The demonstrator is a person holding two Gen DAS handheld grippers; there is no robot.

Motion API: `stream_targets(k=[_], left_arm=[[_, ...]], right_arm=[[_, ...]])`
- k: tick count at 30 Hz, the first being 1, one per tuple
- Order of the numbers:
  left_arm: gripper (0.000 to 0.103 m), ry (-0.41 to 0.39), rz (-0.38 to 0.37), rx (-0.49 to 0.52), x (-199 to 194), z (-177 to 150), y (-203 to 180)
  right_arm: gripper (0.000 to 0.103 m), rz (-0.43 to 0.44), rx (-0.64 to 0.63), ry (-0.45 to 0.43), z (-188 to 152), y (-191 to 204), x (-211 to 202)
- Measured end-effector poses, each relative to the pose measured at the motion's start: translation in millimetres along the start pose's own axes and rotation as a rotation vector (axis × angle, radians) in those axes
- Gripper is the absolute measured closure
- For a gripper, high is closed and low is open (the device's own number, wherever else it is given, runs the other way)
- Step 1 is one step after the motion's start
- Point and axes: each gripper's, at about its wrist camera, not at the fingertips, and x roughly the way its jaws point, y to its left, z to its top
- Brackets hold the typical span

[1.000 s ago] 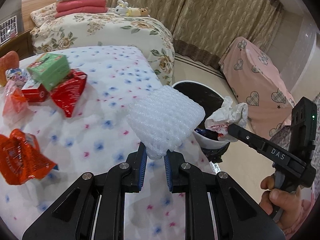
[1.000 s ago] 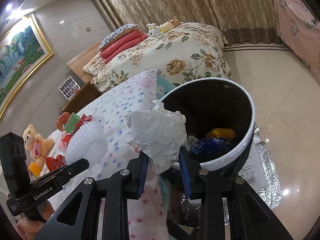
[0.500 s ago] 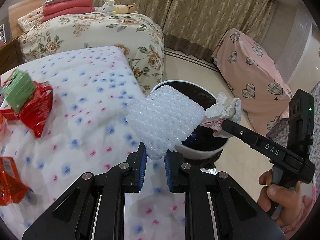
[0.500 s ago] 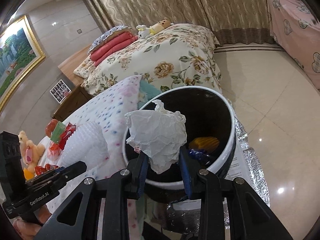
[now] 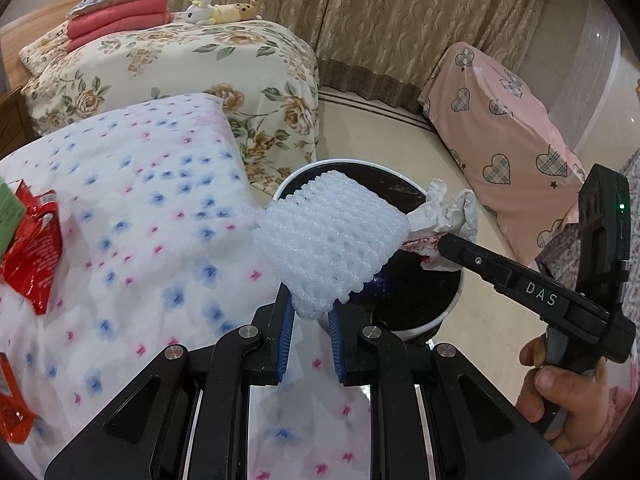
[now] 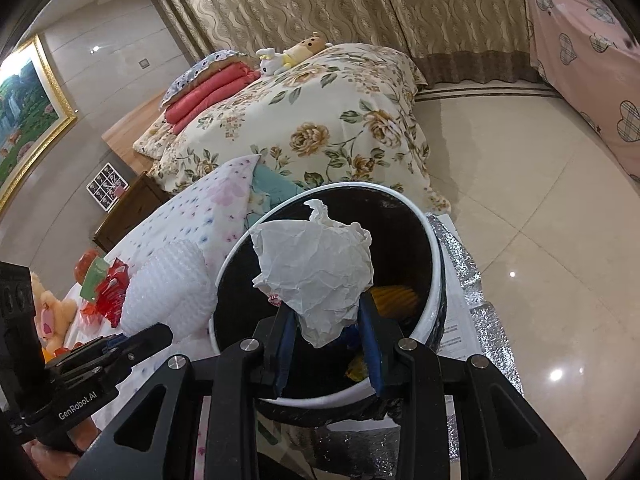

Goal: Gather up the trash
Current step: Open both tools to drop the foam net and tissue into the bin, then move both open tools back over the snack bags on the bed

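Observation:
My left gripper [image 5: 310, 312] is shut on a white foam fruit net [image 5: 332, 236], held over the near rim of the white trash bin [image 5: 448, 312] beside the bed. My right gripper [image 6: 326, 326] is shut on a crumpled white paper [image 6: 316, 268] and holds it above the bin's black opening [image 6: 400, 236]. In the left wrist view the right gripper [image 5: 444, 246] enters from the right with the crumpled paper [image 5: 448, 210] over the bin. Inside the bin lie a yellow wrapper [image 6: 394, 298] and something blue.
The flowered white quilt [image 5: 140, 208] carries red wrappers [image 5: 32, 256] and a green box [image 5: 8, 216] at the left edge. A floral bed [image 5: 192, 64] stands behind, a pink heart-patterned cover [image 5: 500, 128] to the right. Silver foil [image 6: 468, 280] lies under the bin on the tiled floor.
Both grippers have moved right, off the quilt and over the bin, each still holding its piece. The wrappers on the quilt have slid toward the left edge of view.

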Motion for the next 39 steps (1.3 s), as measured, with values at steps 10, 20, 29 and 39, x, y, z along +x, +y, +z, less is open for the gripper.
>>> stream_targets(k=[10,20,29,39], left_arm=[[0.088,0.019,0.002,0.012,13,6,-8],[0.075,0.022,0.005,0.017,18,7,-12],[0.055,-0.003,0.017,-0.02,-2,-3,1],[0.048,-0.035,0.033,-0.067,-38,-32,23]], right_arm=[[0.071,-0.01,0.009,0.013,7,-7,6],[0.062,-0.022,0.042,0.026,13,-17,11],[0.033,-0.009,0.071,-0.007,11,-16,-2],[0.019,0.059,0.054,-0.004,-9,14,-9]])
